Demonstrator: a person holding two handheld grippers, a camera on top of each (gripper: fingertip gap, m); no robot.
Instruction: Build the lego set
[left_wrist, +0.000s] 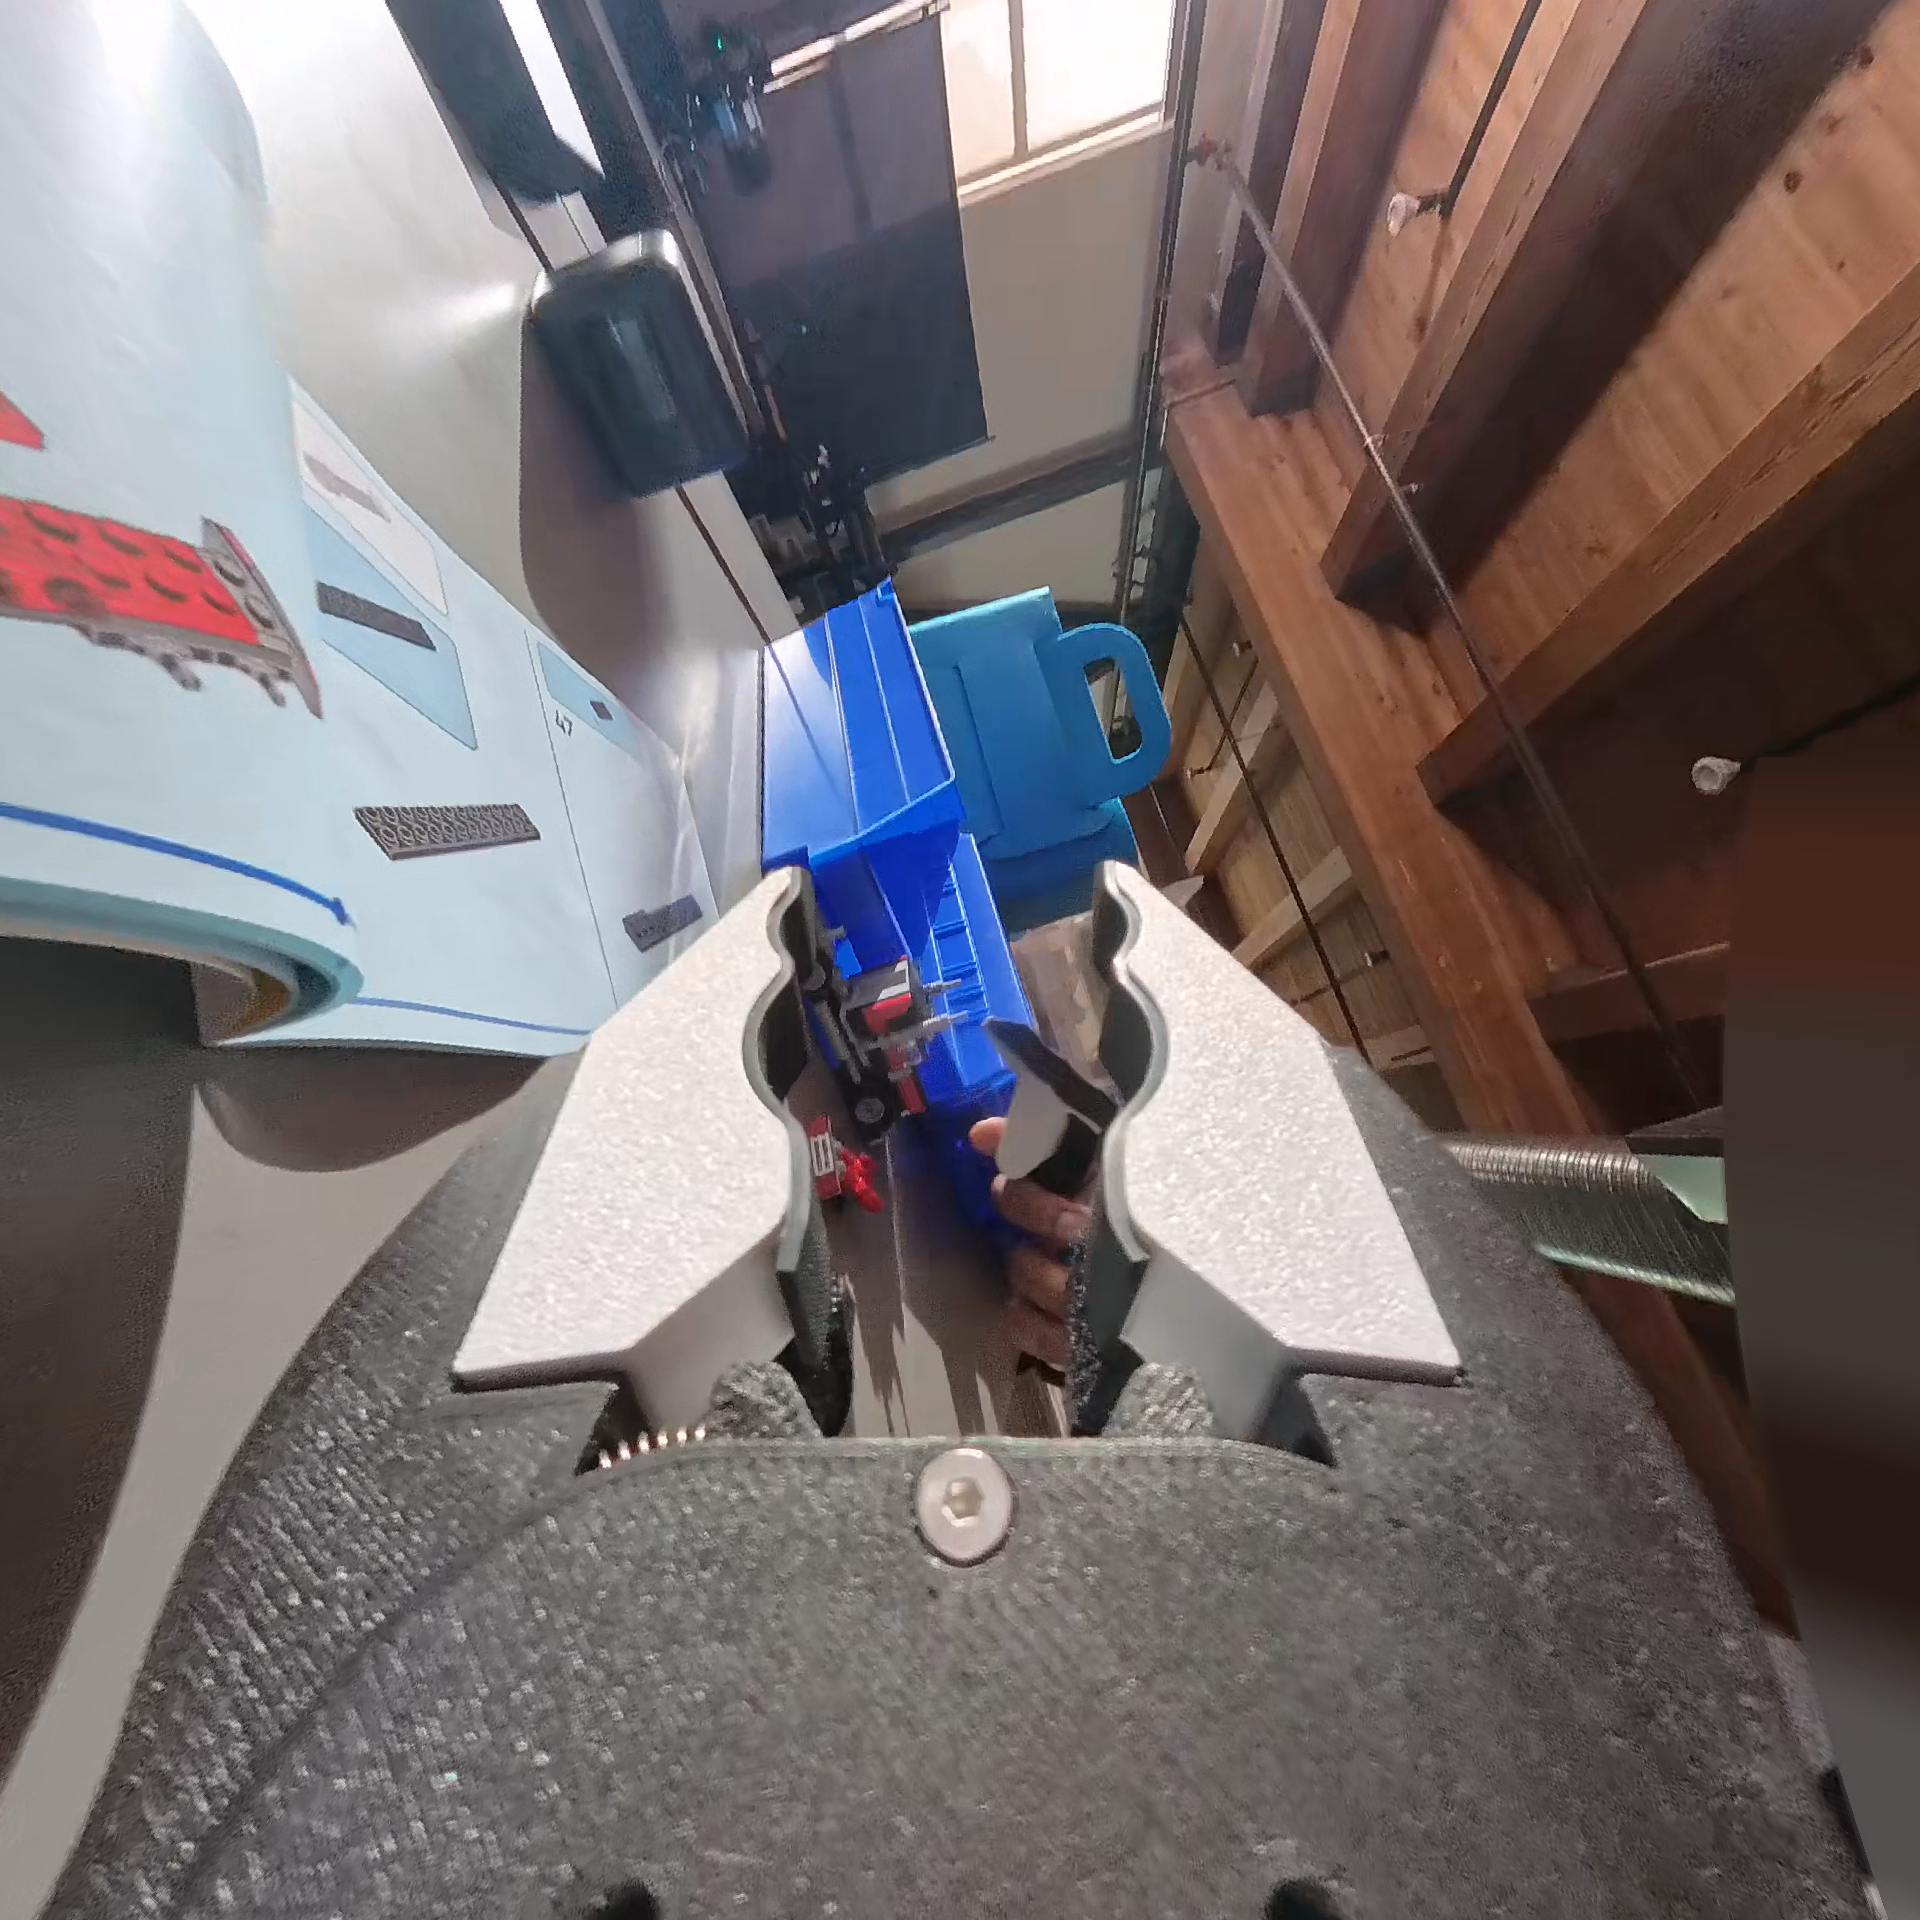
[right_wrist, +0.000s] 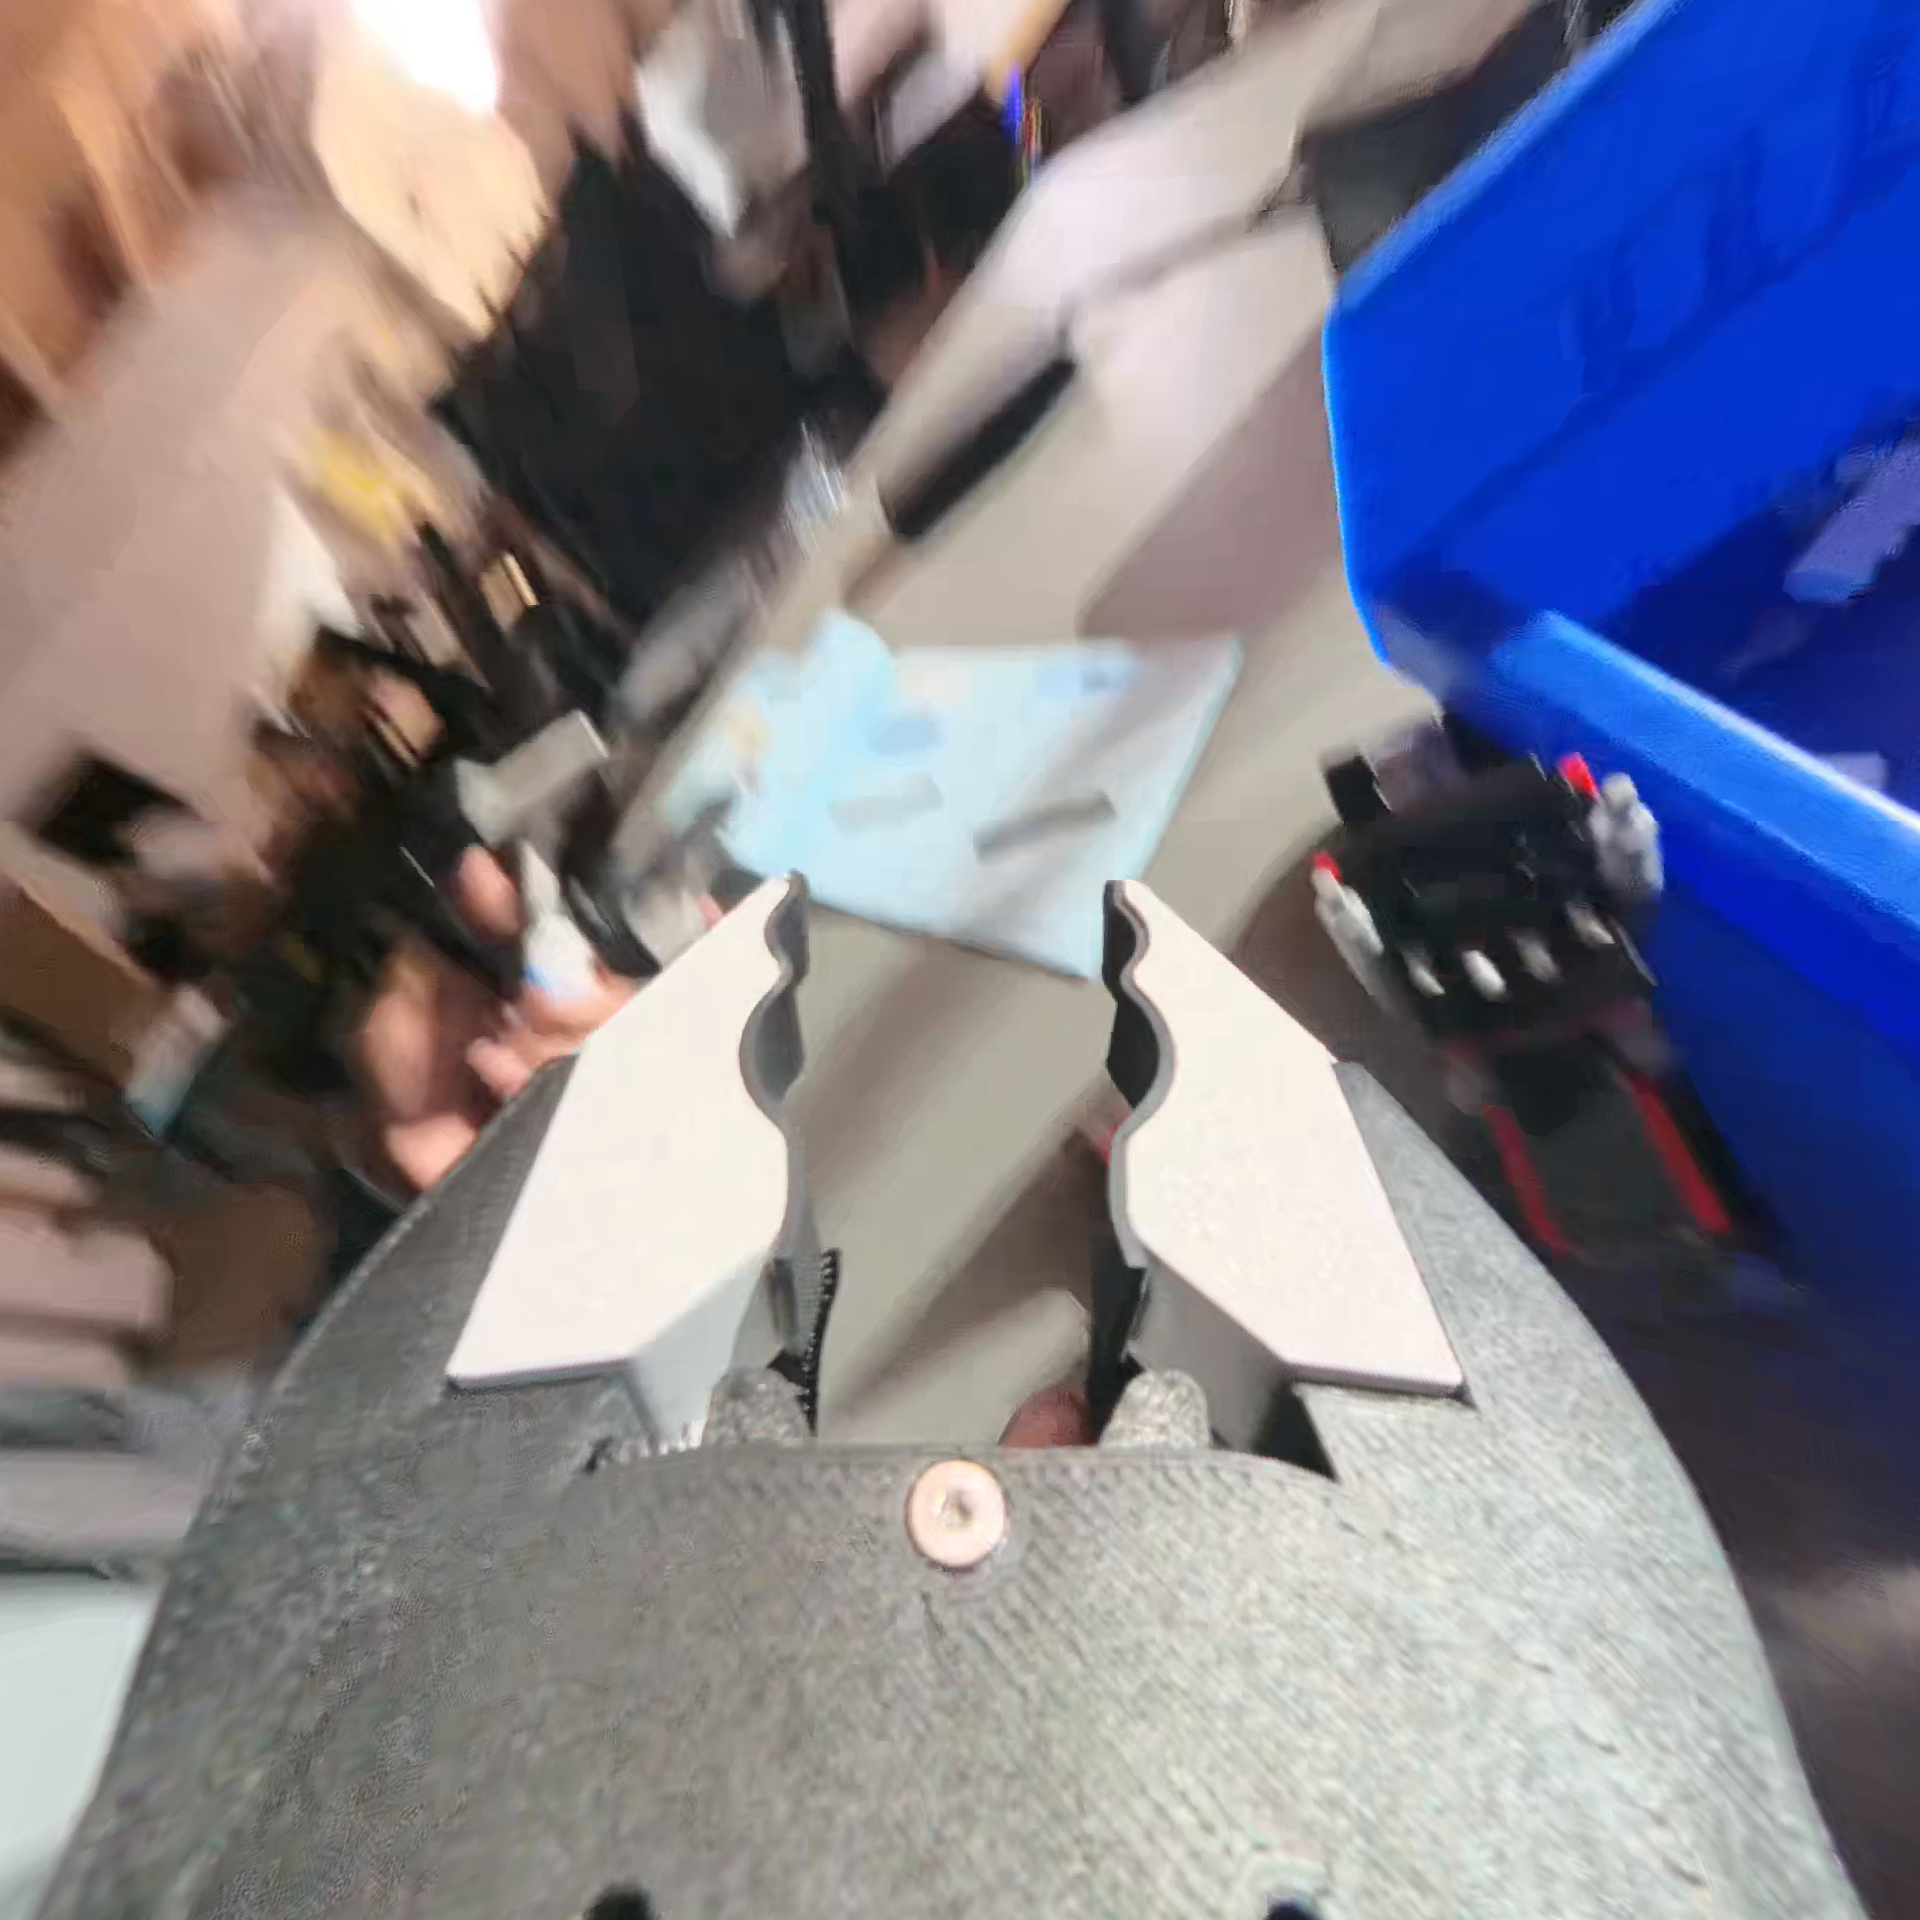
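Workshop or lab-type workspace, not home. Exposed wooden beams (left_wrist: 1538, 436) and plank ceiling overhead, metal rods running along them. Tall window (left_wrist: 1049, 83) high on wall, dark hanging panel (left_wrist: 862, 270) beside it. Grey worktable (right_wrist: 935, 1091) carrying blue plastic bin (left_wrist: 883, 790) and pale blue instruction booklet (left_wrist: 260, 727). Right wrist view heavily blurred: cluttered background of dark equipment, details unclear.
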